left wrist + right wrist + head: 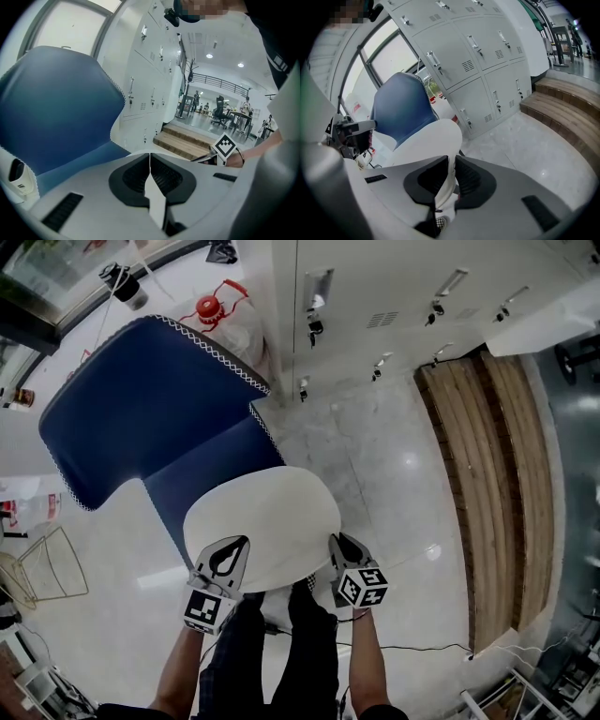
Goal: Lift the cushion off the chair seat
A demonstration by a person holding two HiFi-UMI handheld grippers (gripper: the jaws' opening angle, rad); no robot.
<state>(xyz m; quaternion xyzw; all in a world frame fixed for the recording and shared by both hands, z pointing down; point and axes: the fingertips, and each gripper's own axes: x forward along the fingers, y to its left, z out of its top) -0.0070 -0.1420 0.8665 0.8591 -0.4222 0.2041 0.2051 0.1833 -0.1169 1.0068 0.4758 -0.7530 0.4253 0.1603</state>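
White round cushion (pixel 262 521) lying on blue chair (pixel 141 399) seat, left tongs (pixel 232 547) closed on its near-left edge, right tongs (pixel 339 545) pinching its near-right edge, lockers (pixel 394 296) and wooden steps (pixel 487 493) beyond

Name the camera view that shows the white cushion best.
Head view: the whole oval cushion over the blue chair, left hand-held gripper and right hand-held gripper at its near edge. Right gripper view shows one side pinched in the jaws; left gripper view only a white sliver between its jaws.
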